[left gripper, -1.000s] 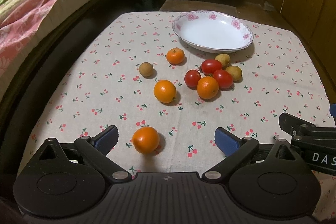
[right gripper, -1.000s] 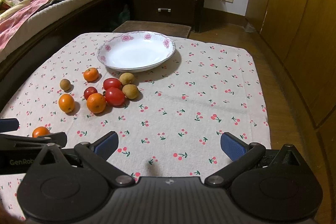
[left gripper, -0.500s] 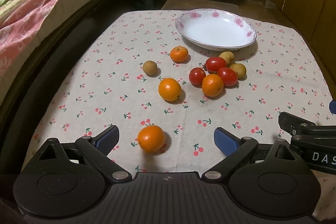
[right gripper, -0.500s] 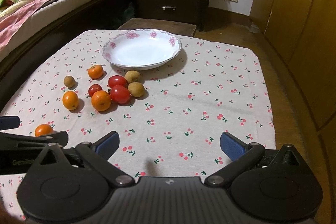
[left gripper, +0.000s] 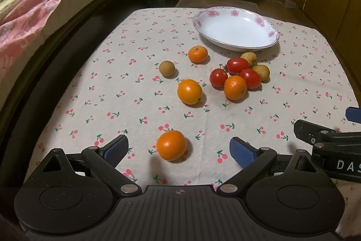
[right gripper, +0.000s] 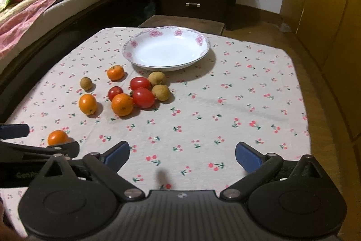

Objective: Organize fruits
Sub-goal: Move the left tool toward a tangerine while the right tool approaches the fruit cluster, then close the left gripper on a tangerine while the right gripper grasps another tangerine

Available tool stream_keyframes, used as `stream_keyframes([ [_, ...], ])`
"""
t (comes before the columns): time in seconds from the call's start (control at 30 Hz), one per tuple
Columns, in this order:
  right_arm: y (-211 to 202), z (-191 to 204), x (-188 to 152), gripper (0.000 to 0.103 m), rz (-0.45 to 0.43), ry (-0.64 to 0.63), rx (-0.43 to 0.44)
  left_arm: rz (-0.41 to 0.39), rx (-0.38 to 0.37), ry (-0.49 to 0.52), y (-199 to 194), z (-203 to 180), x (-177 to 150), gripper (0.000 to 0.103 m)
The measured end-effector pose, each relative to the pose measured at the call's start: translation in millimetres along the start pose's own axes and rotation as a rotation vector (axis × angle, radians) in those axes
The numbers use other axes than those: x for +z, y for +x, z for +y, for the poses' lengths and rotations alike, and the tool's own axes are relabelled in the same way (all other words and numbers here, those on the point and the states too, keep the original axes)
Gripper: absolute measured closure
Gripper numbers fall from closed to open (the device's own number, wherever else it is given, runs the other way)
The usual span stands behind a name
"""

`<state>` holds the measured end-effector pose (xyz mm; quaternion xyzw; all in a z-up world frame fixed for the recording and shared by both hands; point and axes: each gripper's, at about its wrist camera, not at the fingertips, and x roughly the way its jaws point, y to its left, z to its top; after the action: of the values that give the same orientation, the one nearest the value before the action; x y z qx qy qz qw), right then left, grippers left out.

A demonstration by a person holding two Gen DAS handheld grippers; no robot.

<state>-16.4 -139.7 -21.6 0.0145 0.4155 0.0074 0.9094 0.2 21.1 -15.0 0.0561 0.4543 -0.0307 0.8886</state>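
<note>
One orange (right gripper: 57, 137) sits half hidden behind the left gripper (right gripper: 13, 139).

1. Cloth (left gripper: 126, 92): off-white, red cherry print with green stems.
2. Plate (left gripper: 266, 24): white, pink flowers on rim.
3. Oranges (left gripper: 171, 145): bright orange.
4. Tomatoes (left gripper: 237, 65): red.
5. Gripper pads (left gripper: 240, 153): blue.

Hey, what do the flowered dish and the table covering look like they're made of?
Dish: likely glazed ceramic or porcelain; glossy white with printed pink roses and a thin rim line. Table covering: woven cloth, probably cotton; matte, cherry print, faint creases.
</note>
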Motion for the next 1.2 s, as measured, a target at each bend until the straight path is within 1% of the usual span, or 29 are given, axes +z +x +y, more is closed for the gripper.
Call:
stream_keyframes([
  [0.23, 7, 5, 1, 0.004, 0.027, 0.007, 0.037, 0.011, 0.006, 0.0, 4, 5, -1, 0.005],
  [0.37, 10, 4, 4, 0.005, 0.035, 0.017, 0.056, 0.002, -0.016, -0.016, 4, 12, 0, 0.005],
  [0.43, 12, 5, 5, 0.007, 0.04, 0.018, 0.069, 0.003, -0.018, -0.019, 4, 15, 0, 0.006],
  [0.5, 12, 6, 6, 0.009, 0.042, 0.016, 0.086, 0.005, -0.016, -0.006, 5, 16, 0, 0.009],
  [0.57, 12, 8, 6, 0.011, 0.045, 0.012, 0.103, 0.01, -0.016, 0.004, 4, 16, -2, 0.01],
  [0.63, 13, 11, 7, 0.015, 0.051, 0.0, 0.119, 0.02, -0.021, 0.009, 6, 17, -4, 0.012],
  [0.73, 14, 17, 7, 0.022, 0.059, -0.021, 0.138, 0.037, -0.017, 0.005, 9, 19, -5, 0.019],
  [0.8, 15, 19, 8, 0.023, 0.06, -0.031, 0.145, 0.047, -0.022, -0.014, 11, 23, -4, 0.025],
  [0.93, 15, 18, 11, 0.024, 0.054, -0.029, 0.158, 0.061, -0.039, -0.039, 14, 28, -4, 0.031],
  [1.2, 25, 18, 23, 0.033, 0.063, -0.035, 0.187, 0.08, -0.034, 0.022, 24, 16, -4, 0.05],
])
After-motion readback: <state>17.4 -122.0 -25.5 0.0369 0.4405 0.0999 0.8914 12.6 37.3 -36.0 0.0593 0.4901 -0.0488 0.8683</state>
